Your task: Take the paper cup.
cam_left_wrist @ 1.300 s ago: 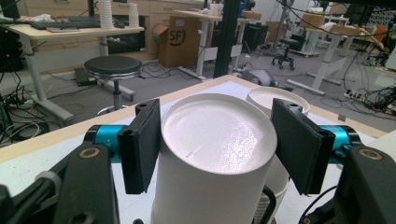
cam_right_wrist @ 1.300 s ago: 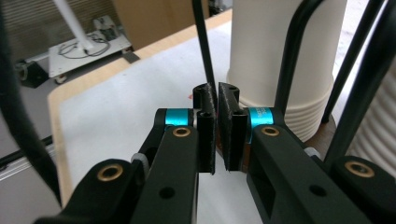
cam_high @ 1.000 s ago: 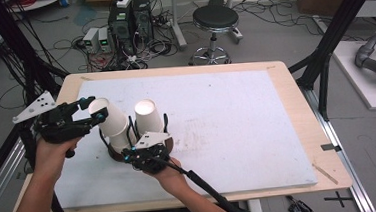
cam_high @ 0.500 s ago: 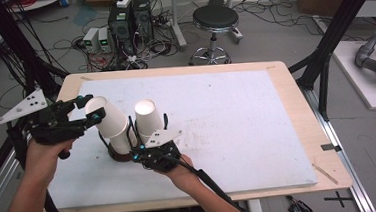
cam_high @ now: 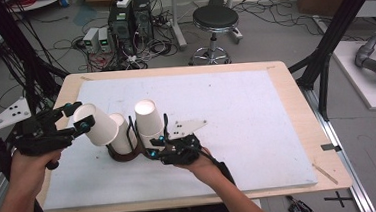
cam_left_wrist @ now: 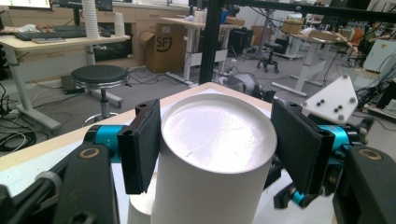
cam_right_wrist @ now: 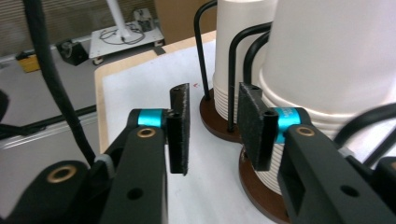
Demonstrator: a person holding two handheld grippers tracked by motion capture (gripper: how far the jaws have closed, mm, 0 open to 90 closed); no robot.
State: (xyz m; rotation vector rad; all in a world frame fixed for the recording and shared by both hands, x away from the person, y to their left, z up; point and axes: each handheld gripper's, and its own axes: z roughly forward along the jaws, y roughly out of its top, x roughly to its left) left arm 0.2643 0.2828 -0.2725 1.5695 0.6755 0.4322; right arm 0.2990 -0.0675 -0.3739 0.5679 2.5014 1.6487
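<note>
My left gripper (cam_high: 82, 116) is shut on a white paper cup (cam_high: 97, 125), which it holds tilted at the table's left, mouth end beside the left cup stack (cam_high: 124, 136). In the left gripper view both pads press the cup (cam_left_wrist: 215, 154) just below its upturned bottom. A second upside-down stack (cam_high: 149, 119) stands in the wire holder with brown bases (cam_high: 122, 156). My right gripper (cam_high: 153, 144) lies low by the holder's near side. Its jaws have just been opening. Between its pads (cam_right_wrist: 180, 126) I see only table mat, with the stacks (cam_right_wrist: 322, 65) close ahead to the right.
A white mat (cam_high: 237, 117) covers the wooden table (cam_high: 294, 83), and its right half is bare. Black frame posts (cam_high: 332, 41) stand off the right edge. A stool (cam_high: 215, 19) and computer boxes (cam_high: 129, 15) are on the floor beyond the far edge.
My left gripper has drawn the cup up and to the left, off the left stack. My right gripper has backed off to the right from the holder and its jaws have parted.
</note>
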